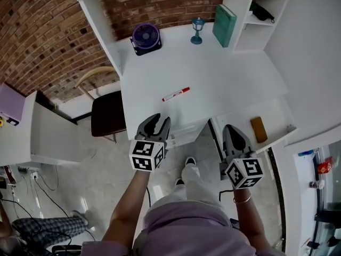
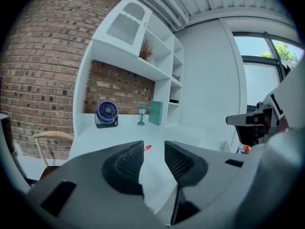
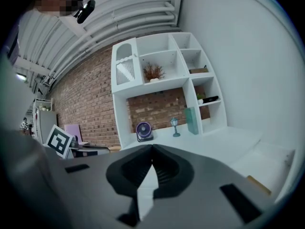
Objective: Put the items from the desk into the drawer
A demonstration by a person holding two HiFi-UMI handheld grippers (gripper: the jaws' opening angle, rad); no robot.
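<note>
marker (image 1: 176,94) on desk (image 1: 229,79) | fan (image 1: 146,37) behind it, left | block (image 1: 259,129) in drawer (image 1: 240,122), right

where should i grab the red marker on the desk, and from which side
Grip the marker at mid-barrel, coming straight down from above, with the jaws set across its slant. It is long and thin and lies flat on the desk with bare surface on both sides, so only its narrow width suits a pinch. The left hand-held gripper, jaws apart, looks nearer.

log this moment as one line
left gripper open, empty | right gripper shut, empty | marker on desk | drawer open
</note>
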